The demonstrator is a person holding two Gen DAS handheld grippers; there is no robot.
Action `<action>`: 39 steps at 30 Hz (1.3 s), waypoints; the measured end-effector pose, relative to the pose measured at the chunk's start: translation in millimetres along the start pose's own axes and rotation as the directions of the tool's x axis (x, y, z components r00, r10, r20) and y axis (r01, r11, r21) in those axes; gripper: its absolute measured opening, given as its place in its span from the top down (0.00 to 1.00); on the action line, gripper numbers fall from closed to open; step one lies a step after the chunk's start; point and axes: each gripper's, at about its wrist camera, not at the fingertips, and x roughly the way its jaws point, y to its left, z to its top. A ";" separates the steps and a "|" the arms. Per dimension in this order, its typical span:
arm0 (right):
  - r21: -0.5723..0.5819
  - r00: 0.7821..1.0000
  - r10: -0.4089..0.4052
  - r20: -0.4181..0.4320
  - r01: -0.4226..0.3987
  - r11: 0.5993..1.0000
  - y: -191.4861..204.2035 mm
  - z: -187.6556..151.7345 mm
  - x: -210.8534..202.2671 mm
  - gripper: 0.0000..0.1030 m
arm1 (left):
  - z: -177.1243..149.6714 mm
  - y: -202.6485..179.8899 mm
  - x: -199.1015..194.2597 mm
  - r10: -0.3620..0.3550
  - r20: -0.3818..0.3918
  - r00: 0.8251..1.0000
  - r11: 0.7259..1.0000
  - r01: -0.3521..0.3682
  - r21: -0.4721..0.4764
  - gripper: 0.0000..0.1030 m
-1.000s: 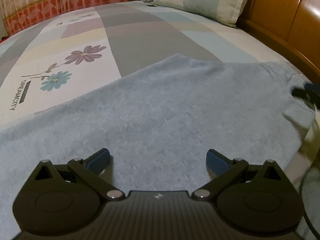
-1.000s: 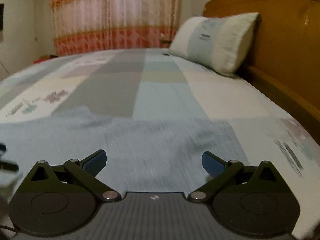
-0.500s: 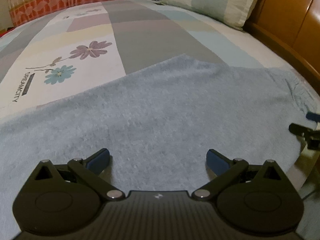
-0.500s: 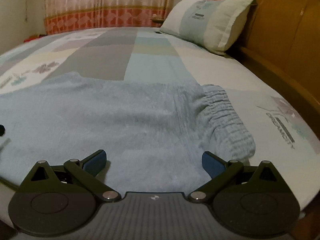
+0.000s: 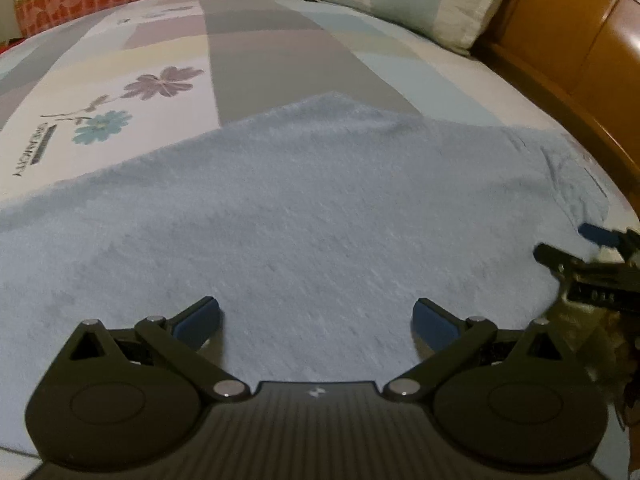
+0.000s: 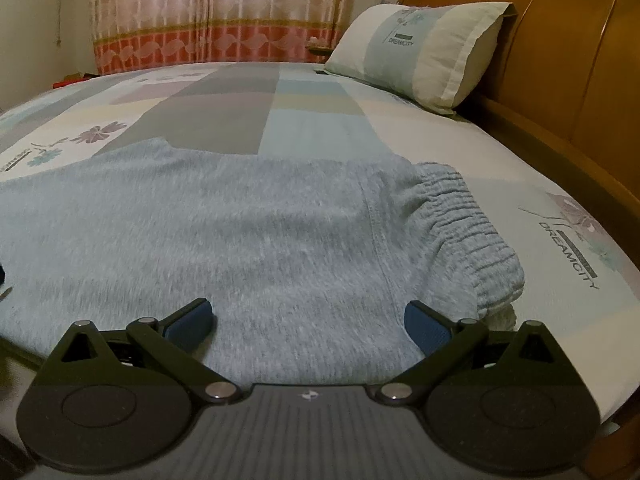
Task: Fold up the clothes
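A light blue fleece garment point(image 5: 304, 216) lies spread flat across the bed, near its front edge. Its ribbed elastic waistband point(image 6: 472, 232) is bunched at the right end. My left gripper point(image 5: 316, 318) hovers open just over the garment's near edge, with nothing between its blue pads. My right gripper point(image 6: 306, 320) is open too, low over the cloth close to the waistband and a stitched seam point(image 6: 378, 224). The right gripper point(image 5: 592, 256) also shows at the right edge of the left wrist view, beside the garment's end.
The bed sheet point(image 6: 312, 116) has pastel patches and flower prints. A pillow point(image 6: 420, 48) leans on the wooden headboard point(image 6: 560, 48) at the right. A wooden side rail point(image 5: 560, 92) runs along the bed's right side. Patterned curtains point(image 6: 208, 16) hang behind.
Both grippers have come down and closer to the garment. The right wrist view has swung so the waistband is now in sight, and the right gripper has entered the left view's right edge.
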 end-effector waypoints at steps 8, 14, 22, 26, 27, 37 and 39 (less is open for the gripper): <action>-0.007 0.999 -0.012 -0.053 0.012 1.000 2.6 8.9 2.4 0.00 | 22.5 24.8 -45.6 0.045 0.092 0.995 0.985 -0.060 0.161 0.01; 0.040 0.996 0.029 -0.083 -0.025 0.999 17.6 24.9 -15.1 0.00 | 11.9 108.7 -94.3 0.174 0.158 0.972 0.982 -0.183 0.044 0.01; -0.028 0.983 0.182 0.017 -0.182 0.983 94.5 49.7 -45.4 0.00 | -58.9 223.6 -100.2 0.312 0.067 0.948 0.929 -0.290 -0.228 0.01; -0.085 0.970 0.242 -0.015 -0.242 0.966 136.0 52.3 -39.6 0.00 | -93.1 244.8 -96.1 0.281 0.042 0.959 0.920 -0.256 -0.296 0.01; -0.099 0.967 0.253 -0.024 -0.254 0.962 144.6 52.0 -38.2 0.00 | -98.9 244.4 -97.3 0.274 0.055 0.960 0.925 -0.248 -0.289 0.01; -0.153 0.959 0.269 -0.092 -0.281 0.947 179.1 52.6 -29.4 0.00 | -55.1 311.0 -128.4 0.177 0.253 0.951 0.935 -0.083 -0.344 0.01; -0.159 0.957 0.268 -0.109 -0.283 0.946 182.0 52.2 -25.9 0.00 | -45.4 346.4 -120.5 0.107 0.279 0.954 0.892 0.032 -0.451 0.01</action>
